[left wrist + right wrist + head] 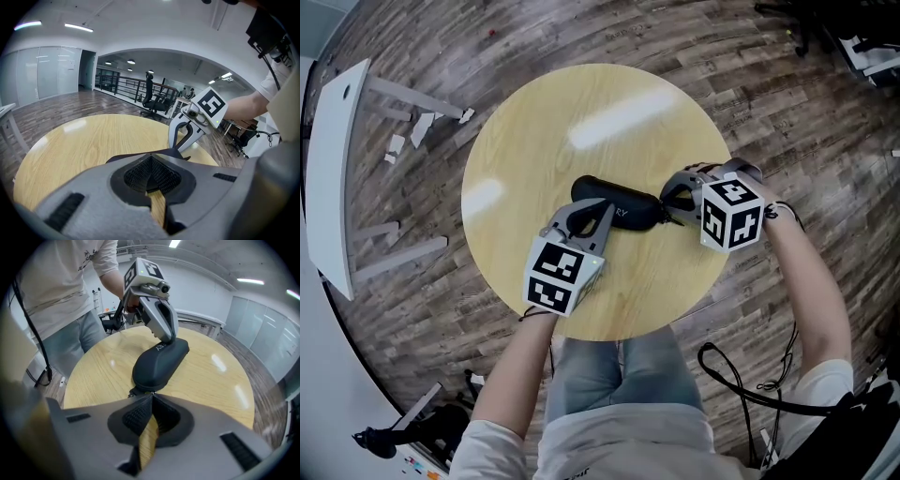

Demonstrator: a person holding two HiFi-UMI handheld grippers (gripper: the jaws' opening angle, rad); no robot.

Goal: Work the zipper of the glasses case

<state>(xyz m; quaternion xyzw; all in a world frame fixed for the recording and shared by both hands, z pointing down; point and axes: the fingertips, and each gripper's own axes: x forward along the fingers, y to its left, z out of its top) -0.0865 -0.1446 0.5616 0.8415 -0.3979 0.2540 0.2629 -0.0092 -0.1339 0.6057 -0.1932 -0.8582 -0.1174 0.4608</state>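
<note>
Nearest, the left gripper [602, 210] comes in from 7 o'clock on the round table [581, 112]. Its jaws are squeezed together and their tips press down on top of the black glasses case [623, 208] near its 9 o'clock end. The case lies flat across the table's middle, long axis running 9 to 3. At its 3 o'clock end the right gripper [668, 202] has its jaws drawn narrow, pinching the case's tip at the zipper. Beyond the table is dark wood floor [769, 94], with a white desk [333, 169] at 9 o'clock
</note>
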